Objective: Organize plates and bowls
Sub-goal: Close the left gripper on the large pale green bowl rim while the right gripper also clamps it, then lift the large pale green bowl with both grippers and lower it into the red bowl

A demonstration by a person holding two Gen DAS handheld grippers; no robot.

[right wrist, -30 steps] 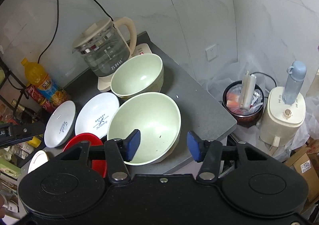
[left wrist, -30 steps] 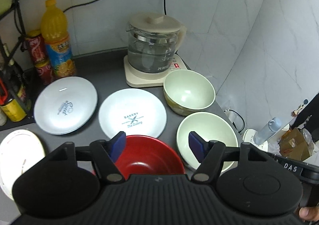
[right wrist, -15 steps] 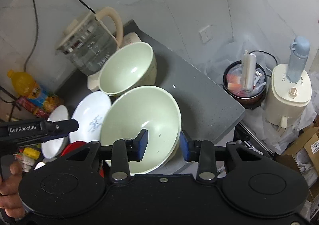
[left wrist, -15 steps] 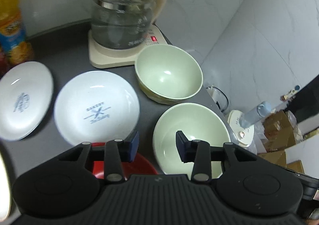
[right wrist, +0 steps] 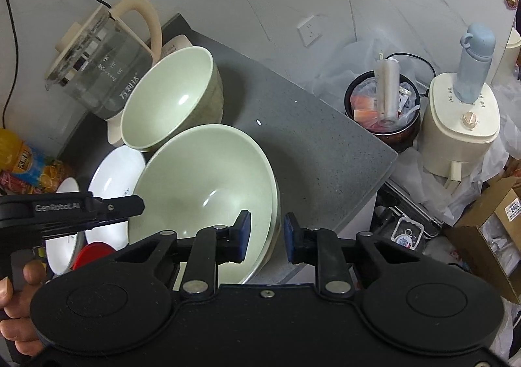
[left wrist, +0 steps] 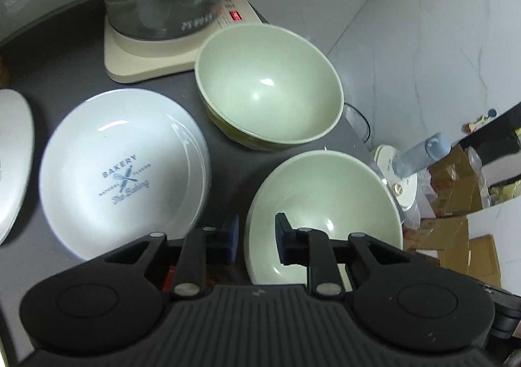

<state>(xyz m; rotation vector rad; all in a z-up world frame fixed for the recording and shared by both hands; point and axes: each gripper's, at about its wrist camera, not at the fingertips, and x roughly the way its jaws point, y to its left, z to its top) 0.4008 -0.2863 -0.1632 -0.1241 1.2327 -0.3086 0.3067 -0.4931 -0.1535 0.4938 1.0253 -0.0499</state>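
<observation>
Sorting barely begun: both grippers straddle the near green bowl's rim, nothing stacked yet.

Left gripper and right gripper, jaws narrowed but gapped, bracket opposite rims of the near bowl on the grey counter. Far bowl, bakery plate, second white plate and red bowl lie separate, unsorted.

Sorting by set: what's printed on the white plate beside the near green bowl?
A blue-grey "BAKERY" logo on the white plate, clearest in the left wrist view.
</observation>
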